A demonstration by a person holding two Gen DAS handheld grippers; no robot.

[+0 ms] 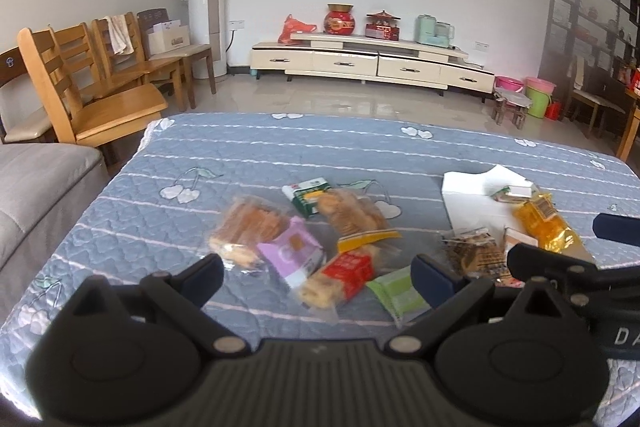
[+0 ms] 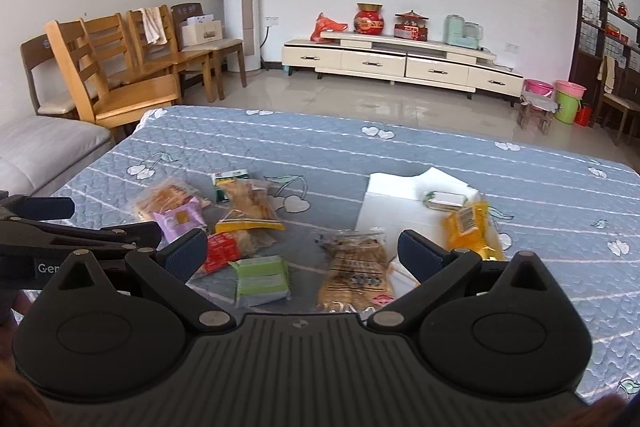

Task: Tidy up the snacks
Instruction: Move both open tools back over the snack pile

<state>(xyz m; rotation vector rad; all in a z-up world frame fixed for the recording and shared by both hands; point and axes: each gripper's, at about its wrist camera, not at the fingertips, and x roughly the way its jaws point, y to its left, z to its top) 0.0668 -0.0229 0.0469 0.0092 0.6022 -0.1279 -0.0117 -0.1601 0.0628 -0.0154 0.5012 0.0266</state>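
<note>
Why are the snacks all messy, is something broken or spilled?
Nothing looks broken or spilled. The snacks are just jumbled: a loose pile lies crooked and overlapping on the blue cloth, while only a yellow bag and a small packet sit on the white box. Both claws hang open above them.
</note>
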